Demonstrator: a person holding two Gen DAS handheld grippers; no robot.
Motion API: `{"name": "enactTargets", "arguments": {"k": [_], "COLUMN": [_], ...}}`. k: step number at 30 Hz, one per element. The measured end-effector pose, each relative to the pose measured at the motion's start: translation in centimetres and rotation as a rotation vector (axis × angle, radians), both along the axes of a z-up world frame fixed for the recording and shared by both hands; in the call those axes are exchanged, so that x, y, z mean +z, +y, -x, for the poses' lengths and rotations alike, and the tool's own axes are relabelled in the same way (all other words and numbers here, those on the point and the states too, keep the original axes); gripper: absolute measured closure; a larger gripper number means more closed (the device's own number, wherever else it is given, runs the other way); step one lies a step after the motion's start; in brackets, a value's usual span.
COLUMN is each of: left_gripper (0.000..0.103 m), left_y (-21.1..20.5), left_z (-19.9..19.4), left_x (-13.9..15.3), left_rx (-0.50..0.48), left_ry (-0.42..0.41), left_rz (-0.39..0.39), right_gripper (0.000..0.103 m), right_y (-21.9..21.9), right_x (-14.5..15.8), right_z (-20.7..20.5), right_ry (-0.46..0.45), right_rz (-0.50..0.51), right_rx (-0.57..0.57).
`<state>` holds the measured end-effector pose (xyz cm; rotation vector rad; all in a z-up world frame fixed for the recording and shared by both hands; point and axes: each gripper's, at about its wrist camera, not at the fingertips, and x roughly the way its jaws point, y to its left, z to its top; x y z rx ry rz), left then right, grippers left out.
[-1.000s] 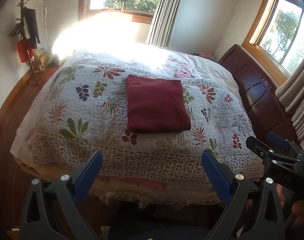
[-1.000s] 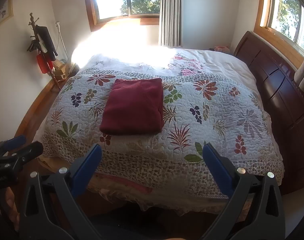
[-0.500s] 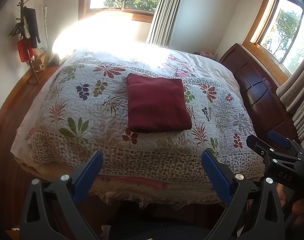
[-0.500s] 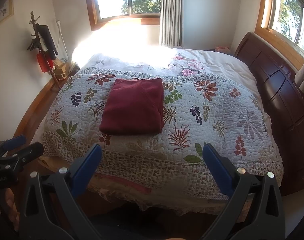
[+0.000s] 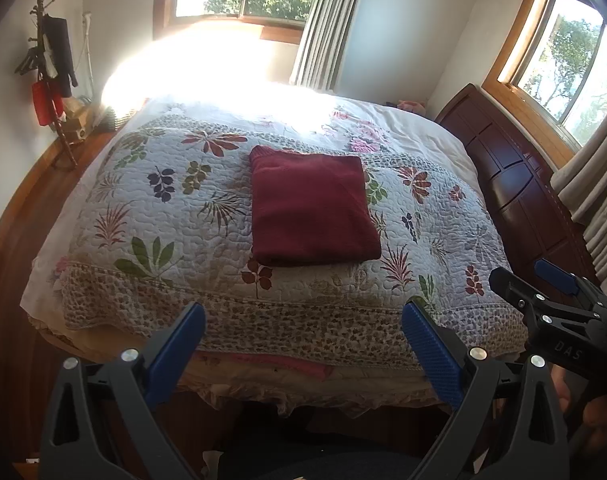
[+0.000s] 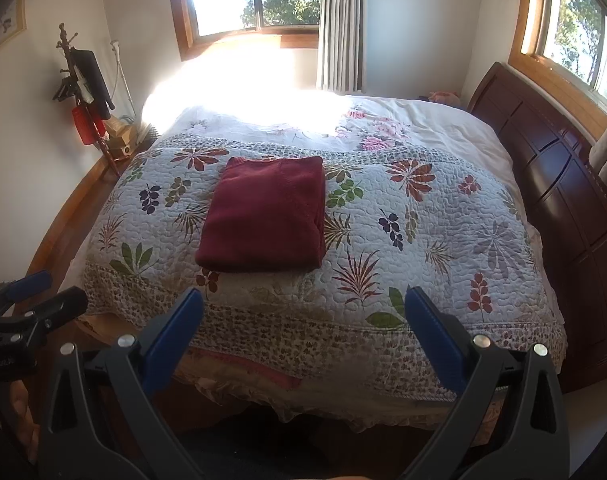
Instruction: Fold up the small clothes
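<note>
Both your left gripper (image 5: 303, 344) and right gripper (image 6: 303, 332) gape empty; pinch the soft, floppy maroon garment (image 5: 311, 208) by its corners.

Each gripper, the left gripper (image 5: 303, 336) and the right gripper (image 6: 303, 316), has black plastic arms with triangular cut-outs. Ridged blue pads (image 5: 431, 354) line the inner faces, and silver screws (image 5: 478, 354) sit just behind them. White lettering marks the black body outboard of the pads.

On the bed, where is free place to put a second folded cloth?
Free quilt lies between the folded red garment and the dark headboard, and a narrower strip lies on its coat-rack side. Nowhere is crowded.
</note>
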<state>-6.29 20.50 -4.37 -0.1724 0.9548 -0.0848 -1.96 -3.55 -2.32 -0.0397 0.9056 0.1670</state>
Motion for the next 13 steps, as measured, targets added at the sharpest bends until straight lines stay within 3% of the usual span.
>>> {"name": "enactTargets", "arguments": {"k": [13], "left_gripper": [0.004], "left_y": [0.2], "left_z": [-1.4], "left_x": [0.1], "left_rx": [-0.006], "left_ry": [0.01], "left_rz": [-0.005], "right_gripper": [0.003], "right_y": [-0.8], "right_x": [-0.2], "right_z": [-2.4], "right_ry": [0.008], "right_rz": [0.004], "right_rx": [0.011]}}
